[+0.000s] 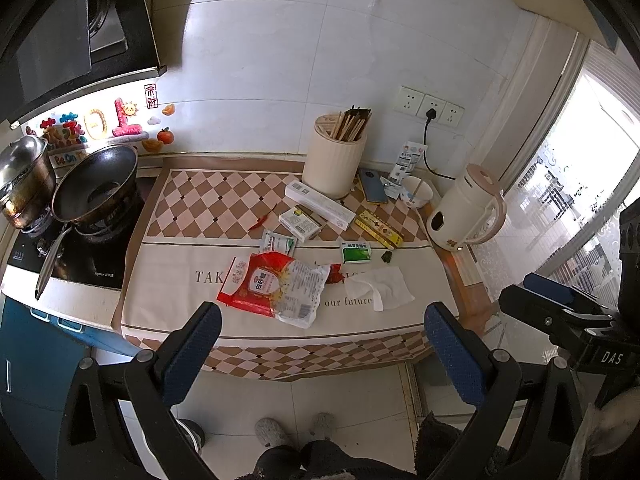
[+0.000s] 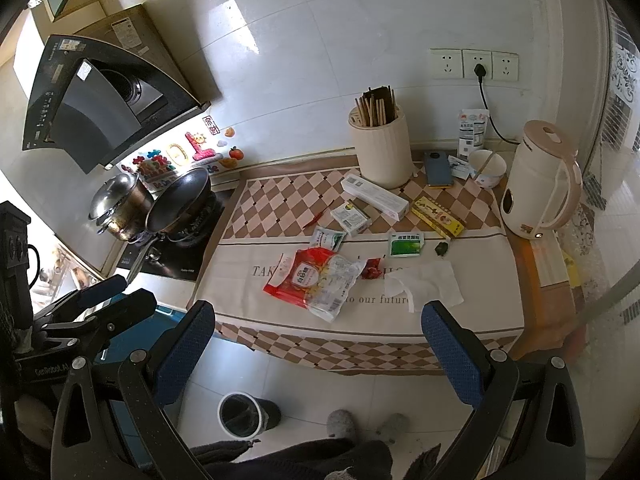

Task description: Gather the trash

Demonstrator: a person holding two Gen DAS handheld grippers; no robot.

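A red and clear plastic food bag point(image 1: 280, 290) point(image 2: 316, 280) lies near the front of the cloth-covered table. A white tissue point(image 1: 380, 288) point(image 2: 426, 282) lies to its right, with a small red wrapper point(image 1: 335, 273) point(image 2: 372, 269) between them. Two green sachets point(image 1: 356, 252) point(image 2: 405, 245) point(image 1: 277, 243) point(image 2: 328, 238) and a dark green scrap point(image 1: 386, 256) point(image 2: 441, 249) lie further back. My left gripper point(image 1: 323, 322) and right gripper point(image 2: 318, 320) are both open and empty, held in front of the table edge. A black bin point(image 2: 246, 414) stands on the floor below.
Boxes point(image 2: 376, 192), a yellow box point(image 2: 438, 216), a chopstick holder point(image 2: 380, 148), phone point(image 2: 438, 168), bowl point(image 2: 486, 168) and kettle point(image 2: 538, 180) stand at the table's back and right. A wok point(image 2: 180, 204) and pot point(image 2: 118, 204) sit on the stove at left.
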